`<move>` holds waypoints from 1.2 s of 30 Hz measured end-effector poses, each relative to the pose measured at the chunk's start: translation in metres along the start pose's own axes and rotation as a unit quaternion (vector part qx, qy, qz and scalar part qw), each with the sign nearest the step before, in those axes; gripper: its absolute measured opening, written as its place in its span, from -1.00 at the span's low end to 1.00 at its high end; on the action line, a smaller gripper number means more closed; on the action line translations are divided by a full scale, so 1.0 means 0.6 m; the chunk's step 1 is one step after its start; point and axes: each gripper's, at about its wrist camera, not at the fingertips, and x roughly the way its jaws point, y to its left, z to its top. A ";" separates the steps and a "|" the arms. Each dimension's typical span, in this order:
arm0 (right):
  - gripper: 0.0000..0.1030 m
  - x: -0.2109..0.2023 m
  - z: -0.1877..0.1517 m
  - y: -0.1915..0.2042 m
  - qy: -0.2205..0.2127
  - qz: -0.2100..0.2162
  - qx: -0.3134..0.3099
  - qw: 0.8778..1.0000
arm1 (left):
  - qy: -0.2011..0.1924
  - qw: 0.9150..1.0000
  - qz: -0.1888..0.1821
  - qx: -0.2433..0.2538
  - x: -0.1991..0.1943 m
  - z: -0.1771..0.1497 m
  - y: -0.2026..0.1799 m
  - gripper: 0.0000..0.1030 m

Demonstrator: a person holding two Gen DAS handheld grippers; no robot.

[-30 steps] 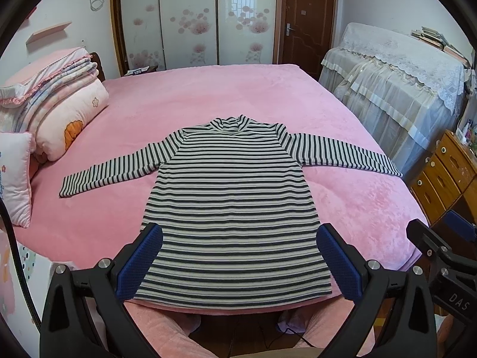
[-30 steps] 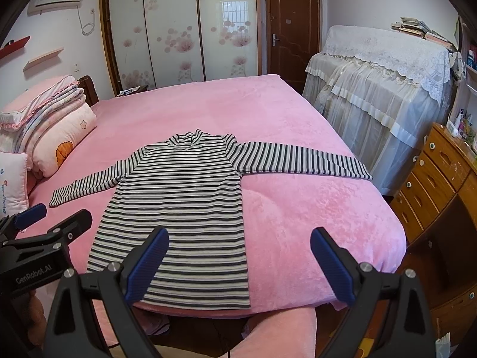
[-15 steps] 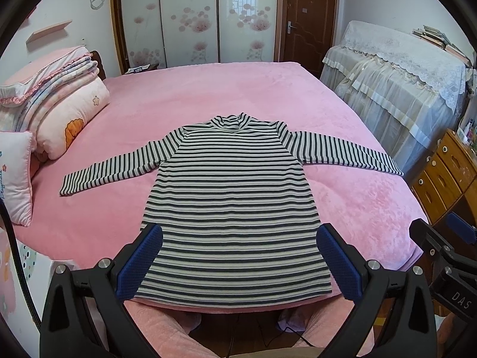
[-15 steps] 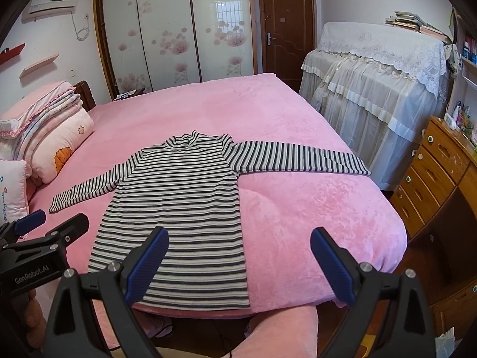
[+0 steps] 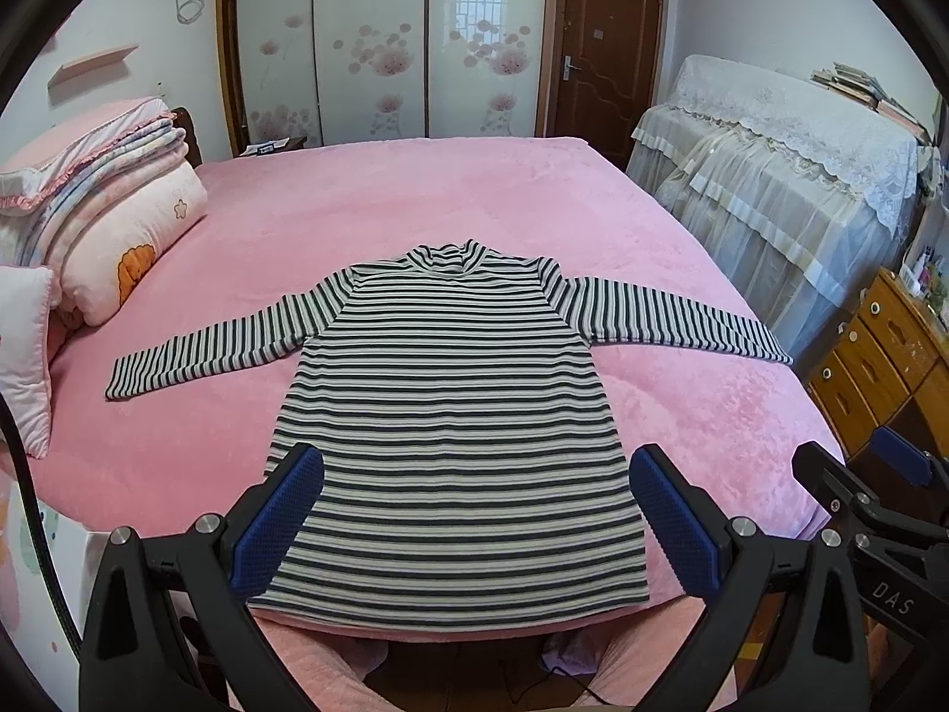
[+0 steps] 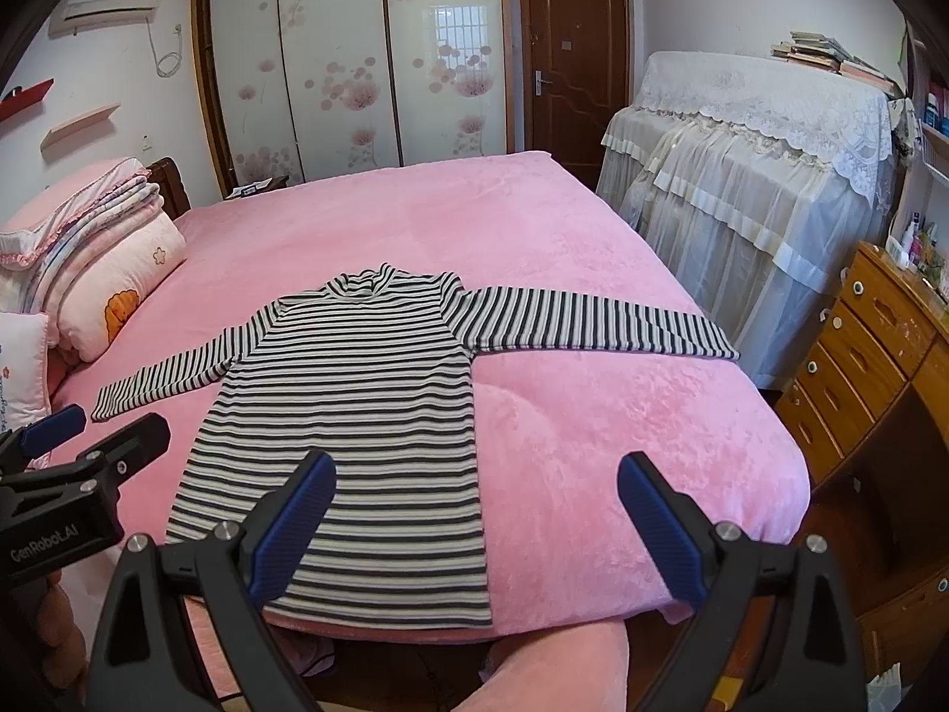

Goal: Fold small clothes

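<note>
A black-and-white striped long-sleeved top point(image 5: 451, 409) point(image 6: 362, 415) lies flat on the pink bed, both sleeves spread out, its hem at the near edge. My left gripper point(image 5: 474, 516) hangs open over the hem, its blue pads wide apart and holding nothing. My right gripper point(image 6: 474, 516) is open too, above the bed just right of the top's lower right corner. Each gripper shows at the edge of the other's view: the right one point(image 5: 872, 510) and the left one point(image 6: 71, 451).
The pink bed point(image 5: 427, 202) stretches ahead. Folded quilts and pillows point(image 5: 101, 225) are stacked at the left. A lace-covered piece of furniture point(image 5: 771, 178) and a wooden drawer chest point(image 6: 860, 368) stand at the right. A wardrobe and a door are behind.
Both views have shifted slightly; the top sits a little higher in frame and the ceiling shows more in the right view. The top has not moved, and both grippers have stayed open.
</note>
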 end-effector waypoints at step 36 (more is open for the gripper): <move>0.86 0.048 0.073 -0.076 -0.051 0.010 -0.004 0.999 | -0.030 0.997 0.037 0.057 0.055 0.102 -0.098 0.99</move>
